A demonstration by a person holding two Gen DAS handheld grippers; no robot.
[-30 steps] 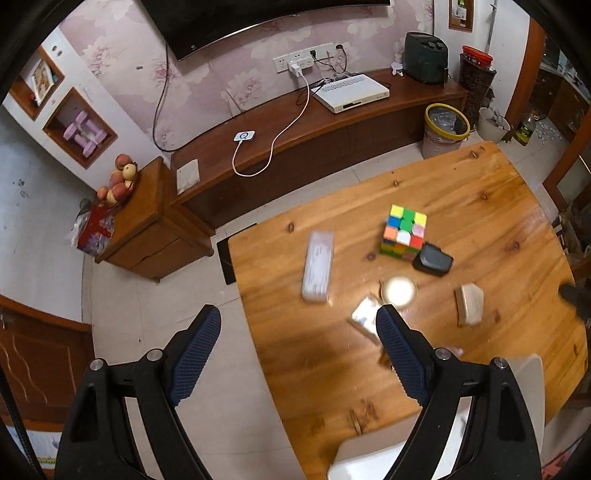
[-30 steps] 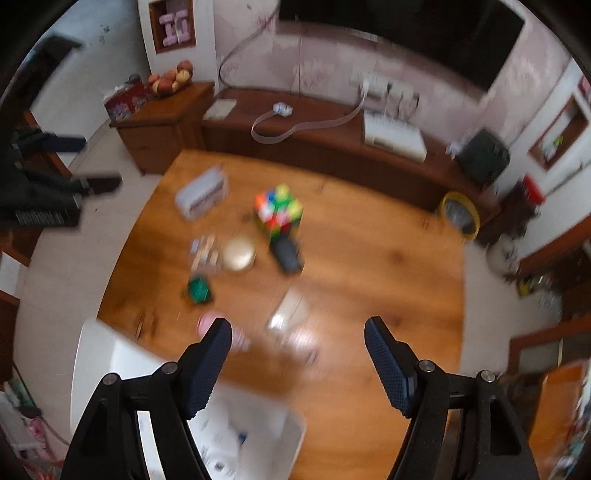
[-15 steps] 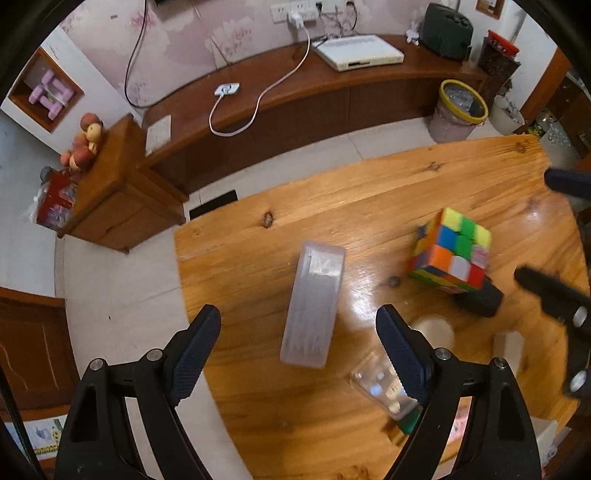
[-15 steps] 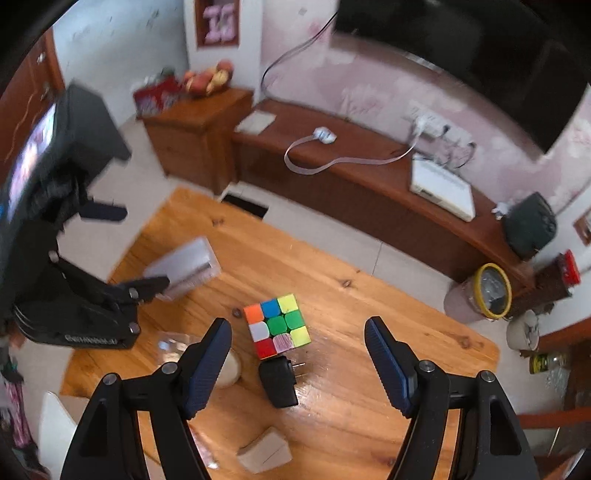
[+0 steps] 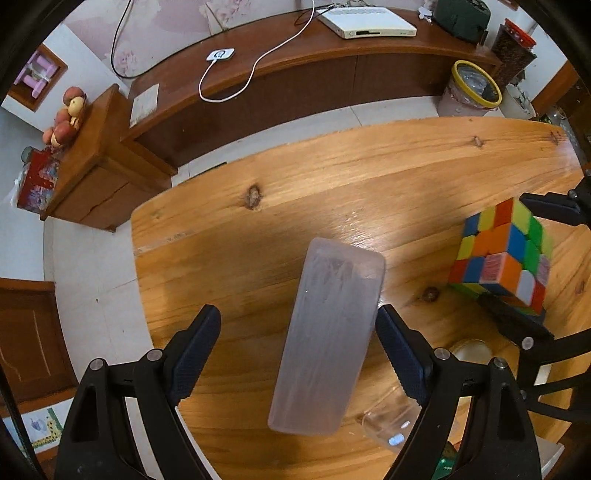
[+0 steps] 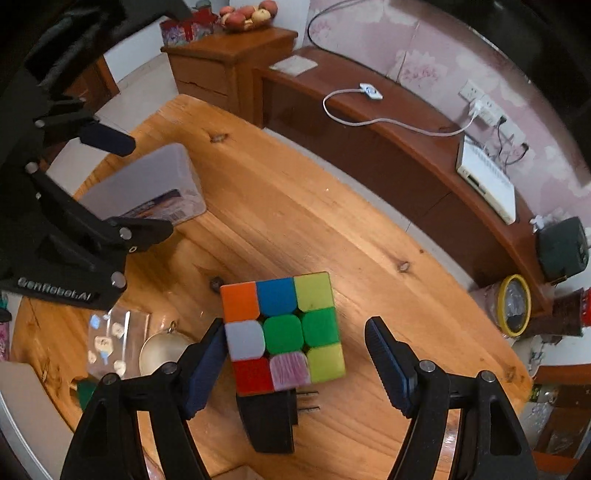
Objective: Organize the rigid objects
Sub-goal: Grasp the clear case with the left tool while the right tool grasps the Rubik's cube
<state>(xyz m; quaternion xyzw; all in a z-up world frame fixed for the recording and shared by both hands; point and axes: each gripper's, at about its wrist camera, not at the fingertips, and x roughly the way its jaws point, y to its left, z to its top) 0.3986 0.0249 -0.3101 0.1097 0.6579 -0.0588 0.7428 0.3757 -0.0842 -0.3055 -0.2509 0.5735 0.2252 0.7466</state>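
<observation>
Two grippers over the wooden bench (image 5: 332, 177), both spread wide, neither holding anything. Only legible writing: "GenRobot.AI" on the left gripper body, seen from the right wrist view; the plastic box (image 5: 327, 336) shows a barcode label on its end in that view, too small to read. Left gripper (image 5: 298, 350): fingers wide open, straddling the frosted plastic box, which lies flat on the bench near its left edge; right finger (image 5: 399, 354) sits just beside the box's long side, contact not clear, left finger well apart from it. Right gripper (image 6: 295, 363): fingers wide open either side of the puzzle cube (image 6: 282, 330); left finger (image 6: 207, 363) just beside the cube's white/red edge, cannot tell if touching, right finger clear of it. Cube sits mid-bench, touching or resting partly on a black plug adapter (image 6: 271, 421) whose two prongs stick out to the right. Right wrist view also shows a clear packet (image 6: 114, 341) with small printed shapes, a round metal piece (image 6: 162, 352) with a ring, a green item (image 6: 85, 393) near the bench edge, and a white bin rim (image 6: 22, 406) at lower left. Left wrist view shows the cube's side faces, the box's full length, and the right gripper's fingertips coming in from the right edge. Both views catch the white set-top box (image 5: 365, 24), charger cable (image 5: 255, 70), yellow-rimmed trash can (image 5: 472, 90) and fruit (image 5: 66, 118) on the side cabinet.
</observation>
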